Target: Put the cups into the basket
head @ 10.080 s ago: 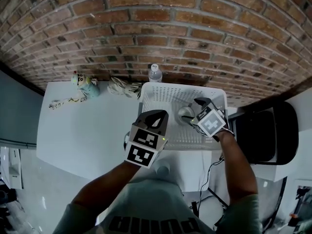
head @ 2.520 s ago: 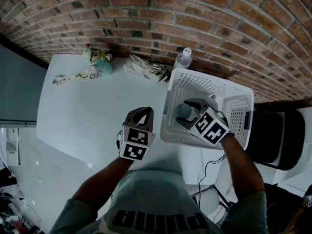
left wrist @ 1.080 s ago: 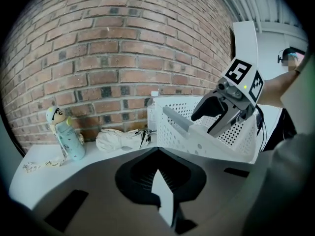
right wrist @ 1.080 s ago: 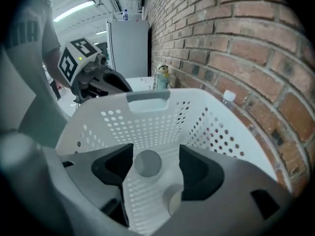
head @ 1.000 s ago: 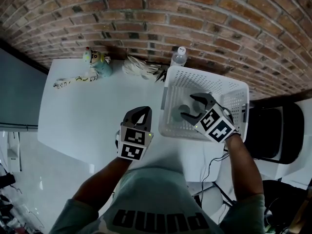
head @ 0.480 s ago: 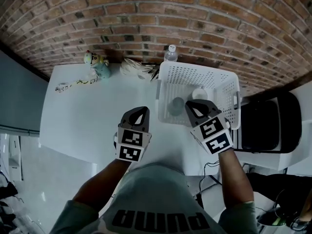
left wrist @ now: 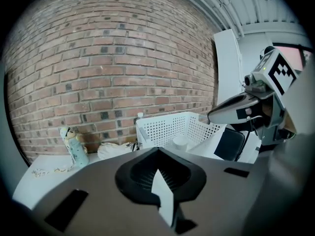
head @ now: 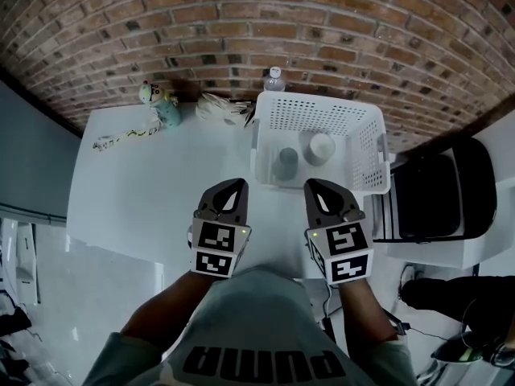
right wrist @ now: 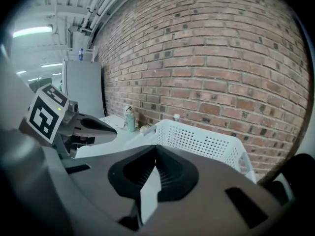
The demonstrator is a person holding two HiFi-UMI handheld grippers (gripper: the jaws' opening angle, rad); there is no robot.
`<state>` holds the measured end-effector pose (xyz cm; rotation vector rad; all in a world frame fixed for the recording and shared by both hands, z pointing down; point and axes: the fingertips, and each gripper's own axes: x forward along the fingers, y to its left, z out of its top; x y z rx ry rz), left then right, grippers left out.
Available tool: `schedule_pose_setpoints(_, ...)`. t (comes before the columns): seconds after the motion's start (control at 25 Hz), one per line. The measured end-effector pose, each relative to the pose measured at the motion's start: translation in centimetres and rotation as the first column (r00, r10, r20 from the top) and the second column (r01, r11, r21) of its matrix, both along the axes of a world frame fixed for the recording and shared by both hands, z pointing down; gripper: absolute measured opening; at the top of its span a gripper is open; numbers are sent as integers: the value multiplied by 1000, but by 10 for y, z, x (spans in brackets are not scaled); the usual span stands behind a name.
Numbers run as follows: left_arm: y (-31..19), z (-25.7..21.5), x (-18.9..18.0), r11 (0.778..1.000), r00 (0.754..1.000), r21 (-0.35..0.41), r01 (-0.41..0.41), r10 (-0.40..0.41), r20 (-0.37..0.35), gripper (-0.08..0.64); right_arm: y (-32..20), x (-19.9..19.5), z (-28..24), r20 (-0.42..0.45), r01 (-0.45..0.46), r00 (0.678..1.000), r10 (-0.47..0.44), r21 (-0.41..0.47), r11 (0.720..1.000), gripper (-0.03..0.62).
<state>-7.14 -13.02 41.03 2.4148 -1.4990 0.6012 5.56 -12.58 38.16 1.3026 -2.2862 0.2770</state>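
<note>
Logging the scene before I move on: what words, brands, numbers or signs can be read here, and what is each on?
"PUMA": large letters on the person's shirt, seen upside down and partly cut off by the frame edge.
Left tool and right tool: black-and-white square marker patterns only, no letters.
Water bottle label: too small to read.

White table (head: 137, 191) carries basket (head: 322, 112), bottle (head: 274, 80), perhaps cloth (head: 219, 108).
</note>
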Motion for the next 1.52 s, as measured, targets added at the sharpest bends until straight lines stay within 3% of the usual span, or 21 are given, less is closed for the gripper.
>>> schedule_pose_setpoints(0.32,36,-7,14,1000,999,8,-6,6,-47,-2,47,8,1,47,-83,996,81,52,995,14)
schedule_pose_setpoints(0.88,94,6,49,999,997,22,-45,46,-57,-2,105,22,28,89,-151,985,146,43,988,14)
schedule_pose_setpoints(1.52,108,17,56,999,996,14,-43,44,-72,-2,122,25,50,54,-146,988,145,20,989,11)
